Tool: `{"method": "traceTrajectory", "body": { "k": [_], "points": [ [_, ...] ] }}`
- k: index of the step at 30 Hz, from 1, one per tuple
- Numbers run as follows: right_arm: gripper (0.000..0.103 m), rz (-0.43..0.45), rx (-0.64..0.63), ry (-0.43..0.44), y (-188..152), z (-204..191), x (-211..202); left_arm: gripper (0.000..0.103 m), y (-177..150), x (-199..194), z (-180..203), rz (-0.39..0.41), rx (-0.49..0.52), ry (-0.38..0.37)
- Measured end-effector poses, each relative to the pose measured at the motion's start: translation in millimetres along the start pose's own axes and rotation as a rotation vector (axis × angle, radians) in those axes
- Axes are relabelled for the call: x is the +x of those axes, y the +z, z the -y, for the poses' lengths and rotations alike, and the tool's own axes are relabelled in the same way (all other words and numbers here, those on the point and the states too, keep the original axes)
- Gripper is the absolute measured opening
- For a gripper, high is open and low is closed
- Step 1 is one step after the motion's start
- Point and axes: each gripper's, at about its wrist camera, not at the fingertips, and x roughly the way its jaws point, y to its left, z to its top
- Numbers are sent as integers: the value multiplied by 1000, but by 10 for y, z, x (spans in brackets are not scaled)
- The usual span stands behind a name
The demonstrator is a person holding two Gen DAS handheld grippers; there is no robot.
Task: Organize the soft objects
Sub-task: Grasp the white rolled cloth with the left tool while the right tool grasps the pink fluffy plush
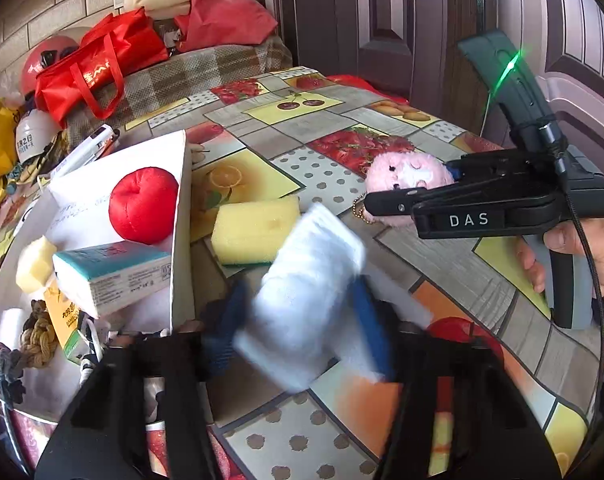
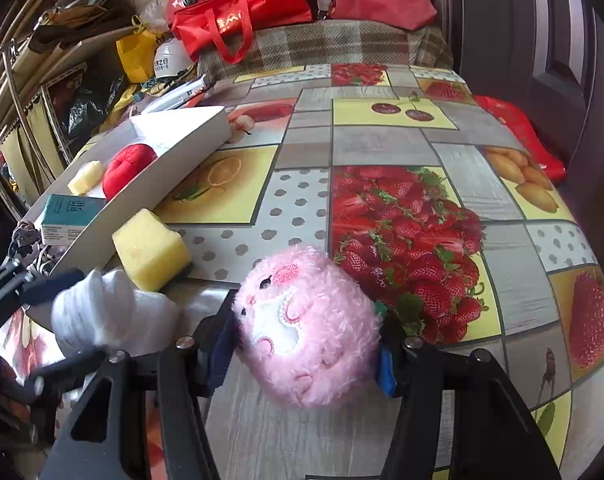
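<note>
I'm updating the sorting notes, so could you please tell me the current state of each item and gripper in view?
left gripper: closed on the white cloth
white cloth: held, blurred
right gripper: closed on the pink plush
pink plush: gripped on both sides
yellow sponge: loose on table, beside box
white box: open
red plush apple: inside box
tissue pack: inside box

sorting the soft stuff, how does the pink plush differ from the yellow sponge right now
The pink plush is round and fluffy with a stitched face; the yellow sponge is a plain porous block. The plush sits between the right gripper fingers, which press its sides; the sponge lies free on the table, next to the white box. The plush has a small bead chain; the sponge has none. Both are soft and still outside the box.
</note>
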Motion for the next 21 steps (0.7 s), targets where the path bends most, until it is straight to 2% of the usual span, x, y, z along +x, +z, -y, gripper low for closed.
{"method": "traceTrajectory", "body": {
  "k": [2, 7, 11, 15, 17, 19, 21],
  "points": [
    [55, 28, 2, -6, -8, -3, -58, 43, -9, -20, 26, 9, 12, -1],
    [55, 149, 43, -25, -37, 49, -285, 43, -52, -195, 46, 106, 23, 20],
    [55, 270, 84, -49, -87, 99, -505, 43, -79, -360, -14, 194, -5, 35],
    [55, 396, 86, -92, -147, 73, -715, 43, -110, -499, -63, 268, -42, 89],
    [55, 448, 59, -141, -174, -8, -795, 43, -122, -555, -77, 293, -53, 106],
    [55, 474, 31, -161, -183, -77, -828, 43, -140, -598, -102, 315, -69, 123],
    [55, 477, 36, -140, -177, -96, -829, 43, -149, -626, -139, 325, -89, 128]
  ]
}}
